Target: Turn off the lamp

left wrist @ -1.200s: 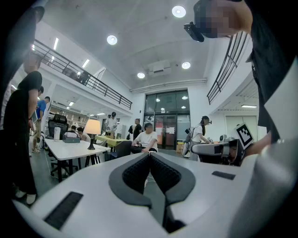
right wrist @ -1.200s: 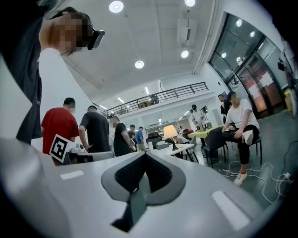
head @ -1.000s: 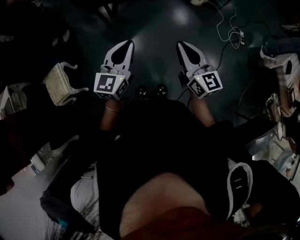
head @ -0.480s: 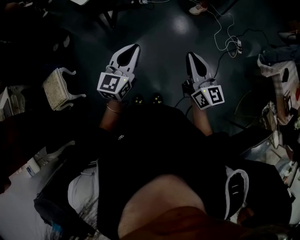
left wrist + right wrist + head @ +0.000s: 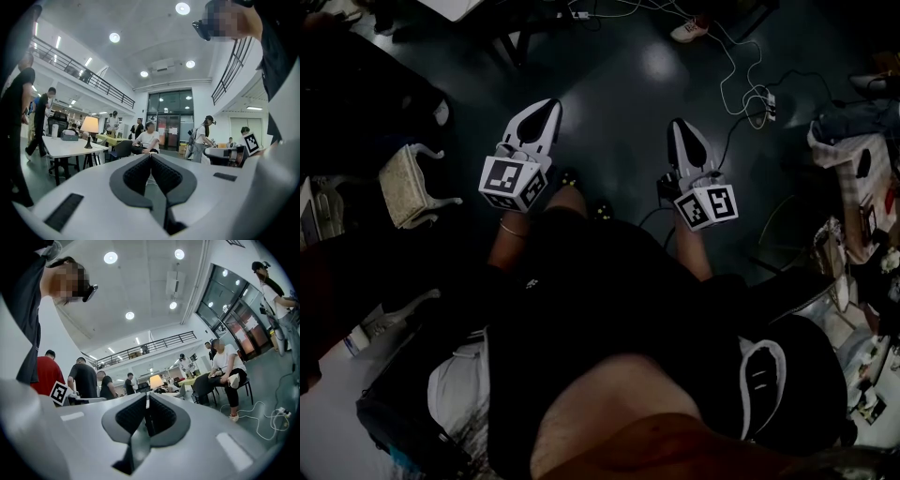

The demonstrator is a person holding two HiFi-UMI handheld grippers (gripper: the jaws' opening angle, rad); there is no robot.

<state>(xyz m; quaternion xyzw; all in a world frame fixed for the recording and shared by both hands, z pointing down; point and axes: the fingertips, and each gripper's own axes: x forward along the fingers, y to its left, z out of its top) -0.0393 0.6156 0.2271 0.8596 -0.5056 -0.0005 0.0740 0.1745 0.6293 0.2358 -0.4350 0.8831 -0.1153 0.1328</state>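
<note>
The left gripper (image 5: 547,107) and right gripper (image 5: 677,126) are held pressed together and empty, because the lit lamp (image 5: 89,125) on the counter (image 5: 70,146) is not yet reached.

We see a glossy dark floor (image 5: 656,75); our left tool (image 5: 549,105) and right tool (image 5: 677,125) are matt grey plastic with ribbed black pads (image 5: 136,173).

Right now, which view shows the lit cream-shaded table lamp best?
Left gripper view: the lit cream-shaded table lamp stands whole, shade, dark stem and base, on a white table. The right gripper view shows only its small glowing shade, far off. The head view shows none of it.
</note>
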